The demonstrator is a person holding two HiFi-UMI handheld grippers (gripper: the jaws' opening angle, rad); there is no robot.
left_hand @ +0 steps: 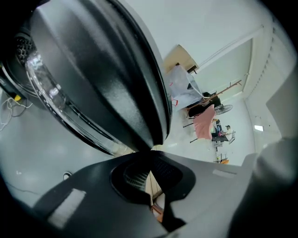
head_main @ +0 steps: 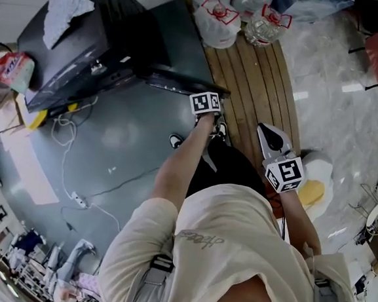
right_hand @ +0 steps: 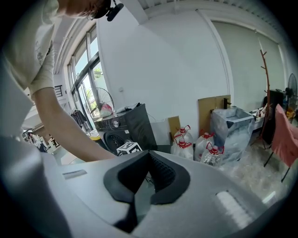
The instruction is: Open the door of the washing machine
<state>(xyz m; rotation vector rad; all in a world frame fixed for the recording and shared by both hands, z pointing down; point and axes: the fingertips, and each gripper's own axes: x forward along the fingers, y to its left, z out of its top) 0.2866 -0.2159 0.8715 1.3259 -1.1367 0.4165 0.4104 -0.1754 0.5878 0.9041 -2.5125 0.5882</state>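
Washing machine (head_main: 113, 35) sits upper left in head view, dark, with a white cloth (head_main: 67, 5) on top. Its door (left_hand: 102, 74) fills most of the left gripper view: black domed face, glass ring at the edge, swung out from the front. Left gripper (left_hand: 151, 155) has its jaws together, tips right at the door's lower rim; can't tell if any rim is pinched. In head view only its marker cube shows, at the door's edge, the person's arm stretched out to it. Right gripper (right_hand: 149, 158) also has its jaws closed with nothing between them. It is held in the air well apart from the machine, over the wooden slat strip (head_main: 261, 74). Bagged water bottles (head_main: 217, 15) stand just right of the machine. White cable (head_main: 65, 136) lies on the grey floor (head_main: 124, 141). Pink cloth (right_hand: 284, 135) hangs at far right in the right gripper view.
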